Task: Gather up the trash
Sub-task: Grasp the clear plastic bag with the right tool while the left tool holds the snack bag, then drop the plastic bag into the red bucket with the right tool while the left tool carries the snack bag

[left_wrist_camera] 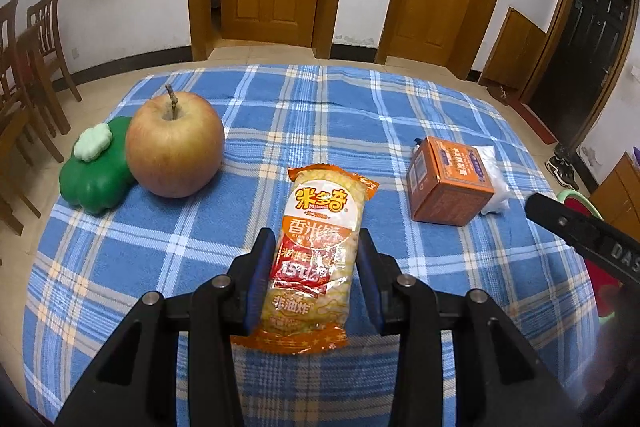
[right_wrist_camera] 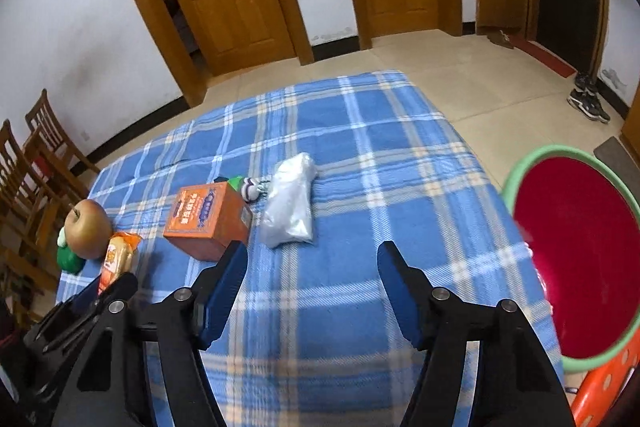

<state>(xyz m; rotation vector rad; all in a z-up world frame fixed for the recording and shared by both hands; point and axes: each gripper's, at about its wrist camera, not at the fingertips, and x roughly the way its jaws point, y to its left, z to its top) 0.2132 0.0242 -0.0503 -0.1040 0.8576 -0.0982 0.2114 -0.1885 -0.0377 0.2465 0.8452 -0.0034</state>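
left claw [left_wrist_camera: 312, 267] clamped, right claw [right_wrist_camera: 312, 267] empty, parted

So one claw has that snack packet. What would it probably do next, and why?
Probably carry it right to the red bin and drop it. The left gripper already clamps the snack packet, and the bin sits just off the table's right edge; the right gripper is open and holds nothing.

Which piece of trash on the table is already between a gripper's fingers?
The orange rice cracker packet, between the left gripper fingers. The orange box and clear plastic bag lie free.
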